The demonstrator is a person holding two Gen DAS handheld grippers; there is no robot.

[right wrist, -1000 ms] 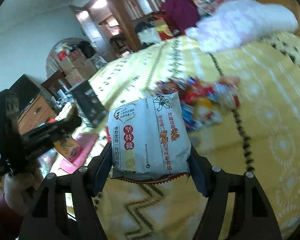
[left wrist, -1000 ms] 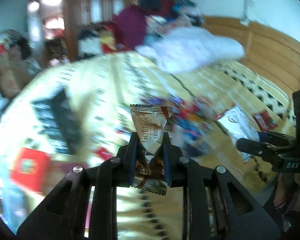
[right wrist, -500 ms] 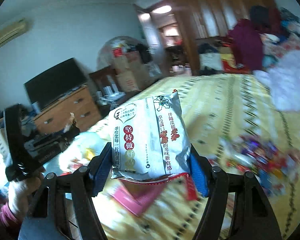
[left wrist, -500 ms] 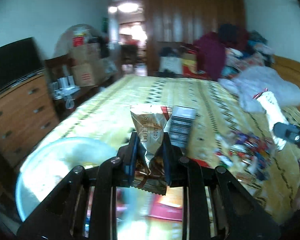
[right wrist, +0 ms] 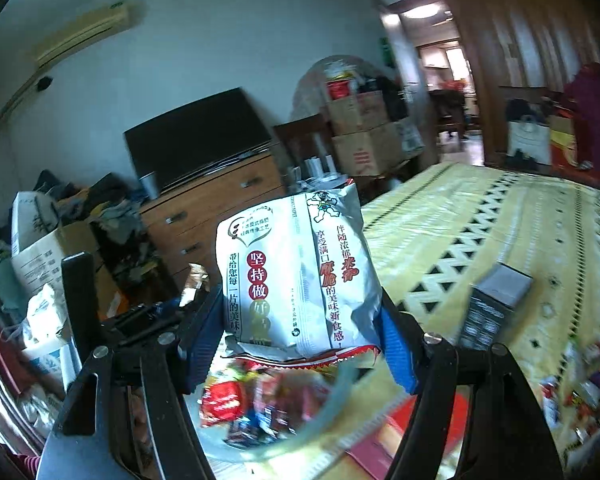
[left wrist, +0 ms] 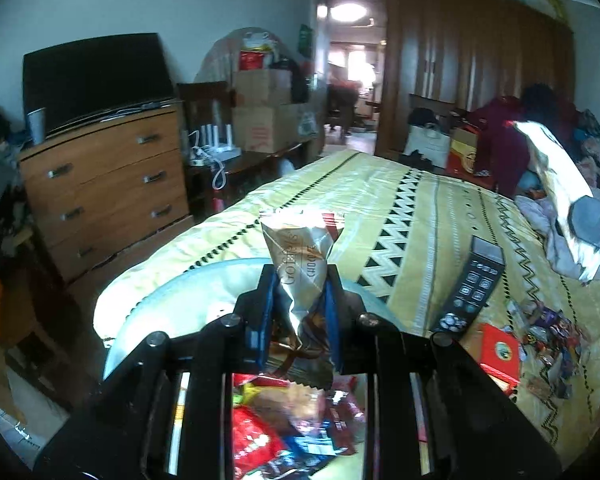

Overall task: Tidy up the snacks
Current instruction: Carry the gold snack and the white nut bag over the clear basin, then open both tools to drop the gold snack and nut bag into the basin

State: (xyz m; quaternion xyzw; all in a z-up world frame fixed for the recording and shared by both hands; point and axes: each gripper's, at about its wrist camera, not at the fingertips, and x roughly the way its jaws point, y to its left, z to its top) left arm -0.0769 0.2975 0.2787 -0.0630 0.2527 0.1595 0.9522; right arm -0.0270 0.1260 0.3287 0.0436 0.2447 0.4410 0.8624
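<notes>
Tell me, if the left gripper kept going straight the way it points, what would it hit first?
Probably the yellow patterned bedspread. The left gripper, shut on a gold chocolate packet, points out over the pale bowl's rim toward the bed; depth is hard to judge in this fisheye view.

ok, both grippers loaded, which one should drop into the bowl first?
Probably left. The left gripper holds the gold chocolate packet directly above the bowl, over the snacks inside. The right gripper holds its white snack bag over the bowl's near rim.
</notes>
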